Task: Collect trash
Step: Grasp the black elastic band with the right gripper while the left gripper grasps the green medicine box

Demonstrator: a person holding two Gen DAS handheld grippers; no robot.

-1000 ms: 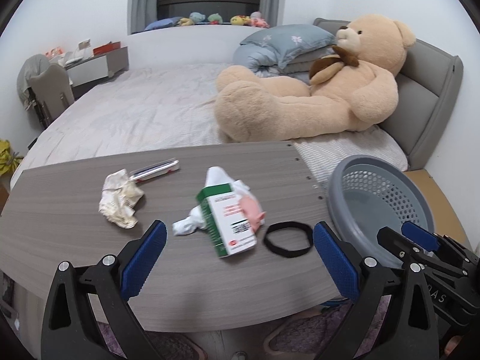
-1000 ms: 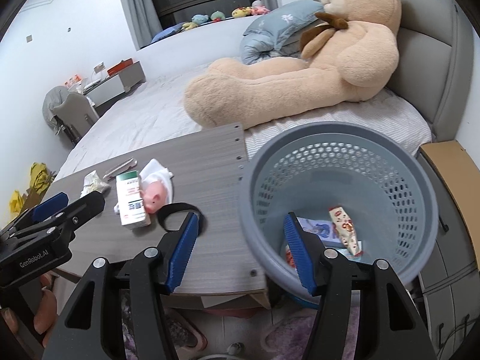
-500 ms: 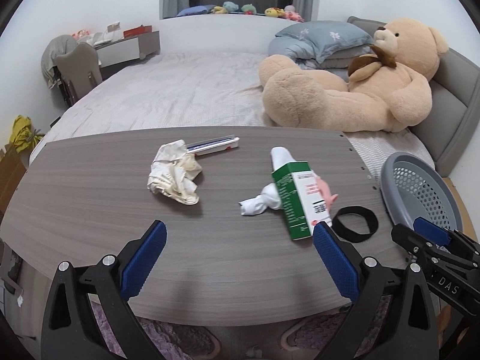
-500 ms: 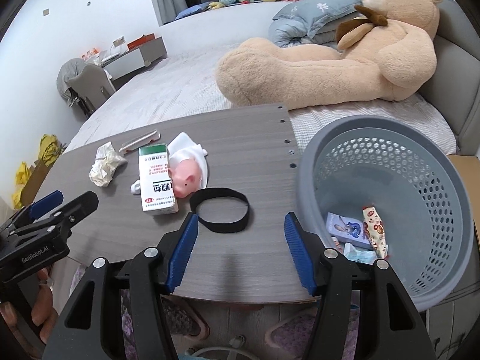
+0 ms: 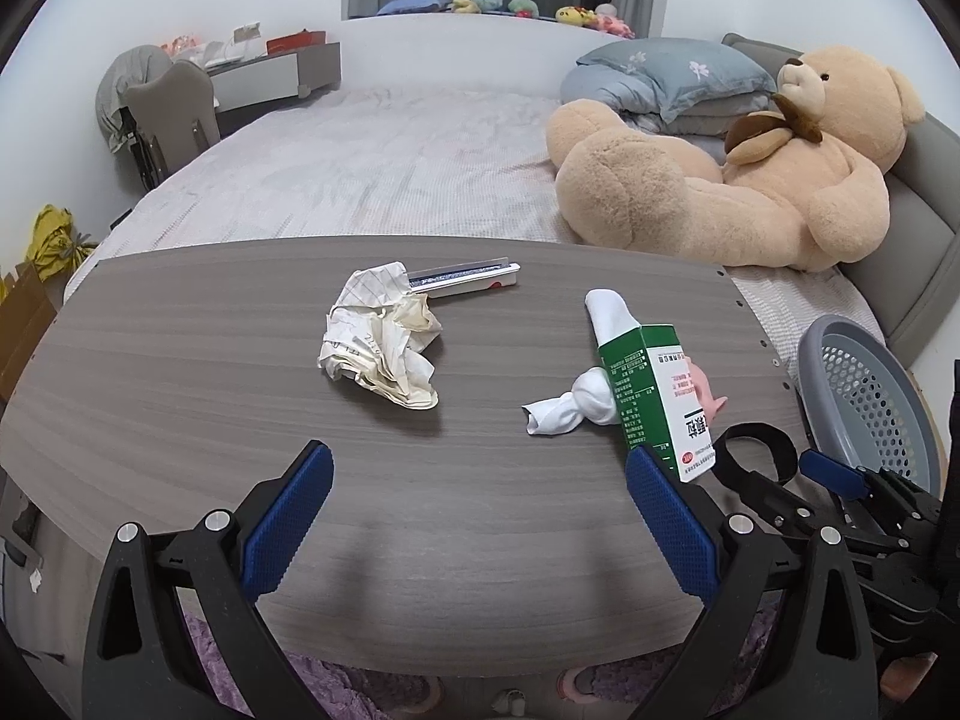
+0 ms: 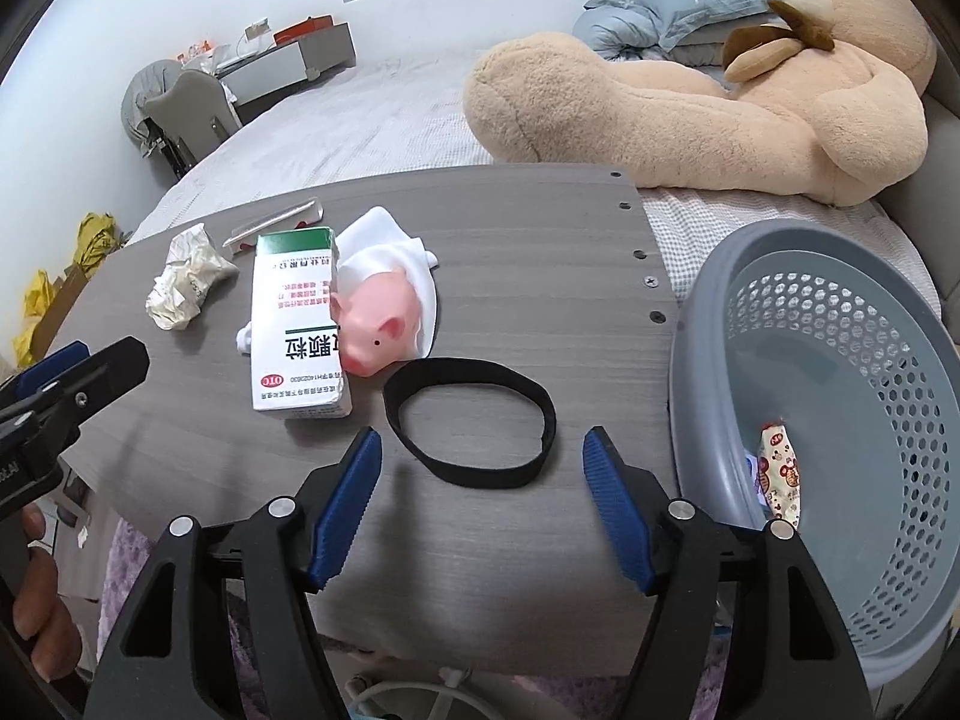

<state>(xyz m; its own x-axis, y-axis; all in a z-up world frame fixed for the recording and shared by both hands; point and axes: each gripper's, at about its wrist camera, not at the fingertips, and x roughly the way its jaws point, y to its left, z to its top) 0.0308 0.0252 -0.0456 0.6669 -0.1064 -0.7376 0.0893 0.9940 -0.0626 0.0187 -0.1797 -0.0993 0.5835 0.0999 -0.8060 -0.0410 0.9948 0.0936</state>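
Observation:
A crumpled paper ball [image 5: 384, 345] [image 6: 186, 282] lies mid-table, with a flat white stick pack [image 5: 465, 277] behind it. A green-and-white medicine box [image 5: 660, 402] [image 6: 297, 324] lies beside a white sock [image 5: 576, 402], a pink pig toy [image 6: 375, 327] and a black band [image 6: 471, 423]. The grey mesh basket [image 6: 840, 420] [image 5: 870, 396] off the table's right end holds wrappers [image 6: 777, 471]. My left gripper [image 5: 477, 531] is open and empty near the front edge. My right gripper [image 6: 480, 507] is open and empty just in front of the black band.
The grey wood table [image 5: 180, 360] stands against a bed [image 5: 360, 180] with a big teddy bear [image 5: 750, 168] and pillows [image 5: 672, 78]. A chair and desk [image 5: 180, 108] stand at the far left. A purple rug [image 5: 336, 684] lies under the table.
Both grippers swung left, away from the basket and over the table. The paper ball now sits ahead of the left gripper, the black band ahead of the right. Both stayed open.

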